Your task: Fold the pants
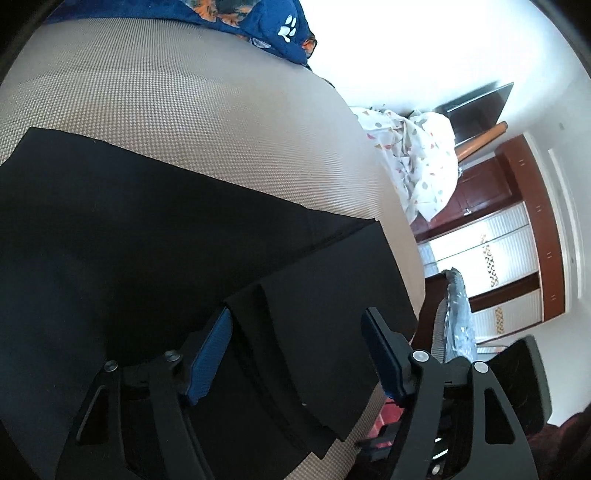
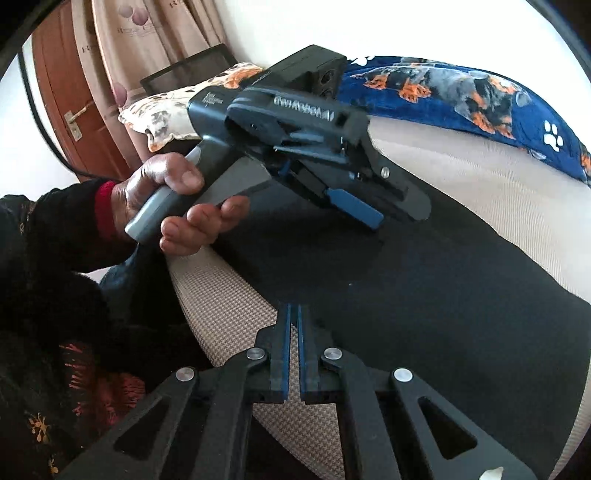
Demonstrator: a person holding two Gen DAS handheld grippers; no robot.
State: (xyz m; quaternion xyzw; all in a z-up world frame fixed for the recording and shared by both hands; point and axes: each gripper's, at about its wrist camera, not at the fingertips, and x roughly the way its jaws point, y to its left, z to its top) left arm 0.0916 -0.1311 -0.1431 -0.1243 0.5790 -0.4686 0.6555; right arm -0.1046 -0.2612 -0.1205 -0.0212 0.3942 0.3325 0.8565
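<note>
Black pants (image 1: pixel 147 240) lie flat on a beige woven mattress (image 1: pixel 203 103). In the left wrist view my left gripper (image 1: pixel 295 325) is open, its blue pads (image 1: pixel 210 362) on either side of a folded leg end (image 1: pixel 325 314) at the mattress edge, not closed on it. In the right wrist view the pants (image 2: pixel 424 295) spread across the mattress (image 2: pixel 229 310). My right gripper (image 2: pixel 293 317) is shut and empty, tips at the near edge of the pants. The left gripper (image 2: pixel 373 210), held by a hand (image 2: pixel 166 195), hovers over the far end of the pants.
A blue dog-print blanket (image 2: pixel 461 88) lies along the far side of the bed and shows in the left wrist view (image 1: pixel 266 22). A patterned pillow (image 2: pixel 173 107) sits at the head. A white spotted cloth (image 1: pixel 417 162), wooden doors (image 1: pixel 517 221) and a chair (image 1: pixel 528 369) are beyond the mattress edge.
</note>
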